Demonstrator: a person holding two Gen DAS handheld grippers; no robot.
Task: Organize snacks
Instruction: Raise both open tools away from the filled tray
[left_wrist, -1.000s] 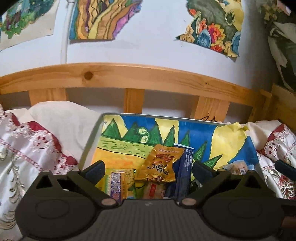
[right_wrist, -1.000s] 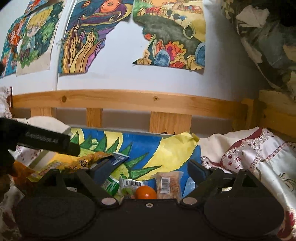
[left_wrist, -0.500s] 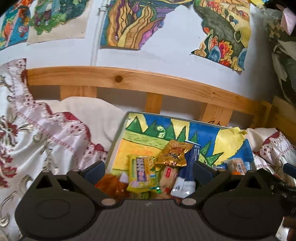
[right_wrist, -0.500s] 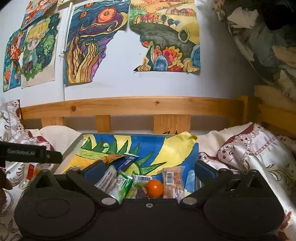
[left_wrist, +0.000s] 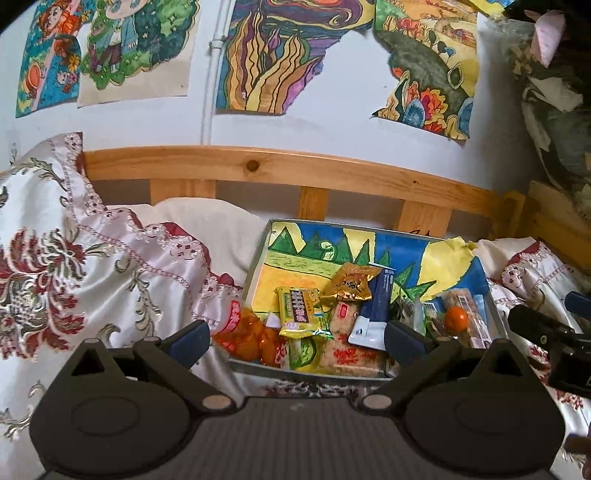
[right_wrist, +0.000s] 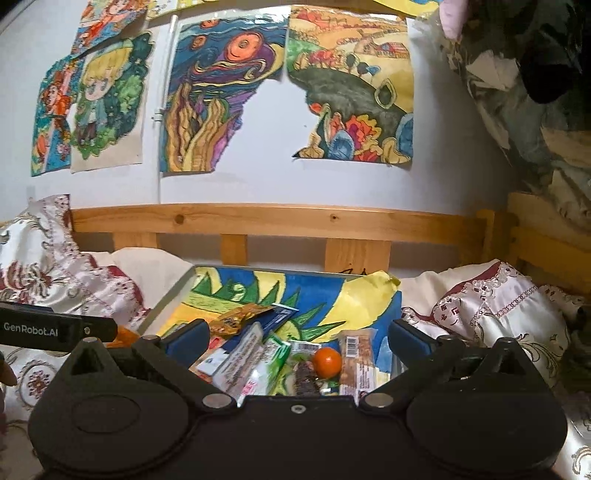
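Note:
A shallow grey tray (left_wrist: 258, 254) lined with a colourful drawing lies on the bed and holds several snacks: a yellow packet (left_wrist: 297, 312), a gold packet (left_wrist: 352, 282), a blue-and-white packet (left_wrist: 373, 314), a small orange (left_wrist: 455, 318) and an orange-filled bag (left_wrist: 251, 338) at its left edge. My left gripper (left_wrist: 297, 338) hangs open just short of the tray's near edge, nothing between its fingers. My right gripper (right_wrist: 297, 338) is open too, above the near right snacks, with the orange (right_wrist: 327, 362) and a green packet (right_wrist: 273, 360) below it. Neither gripper holds anything.
A wooden bed rail (left_wrist: 280, 170) runs behind the tray, under a white wall with drawings. Embroidered white-and-red bedding (left_wrist: 74, 266) lies left and right (right_wrist: 491, 317) of the tray. The other gripper shows at the right edge (left_wrist: 546, 336) and left edge (right_wrist: 55, 328).
Both grippers have drawn back and up from the tray, so more of the snacks and bedding shows. The left view has shifted leftward. The right jaws have spread slightly wider.

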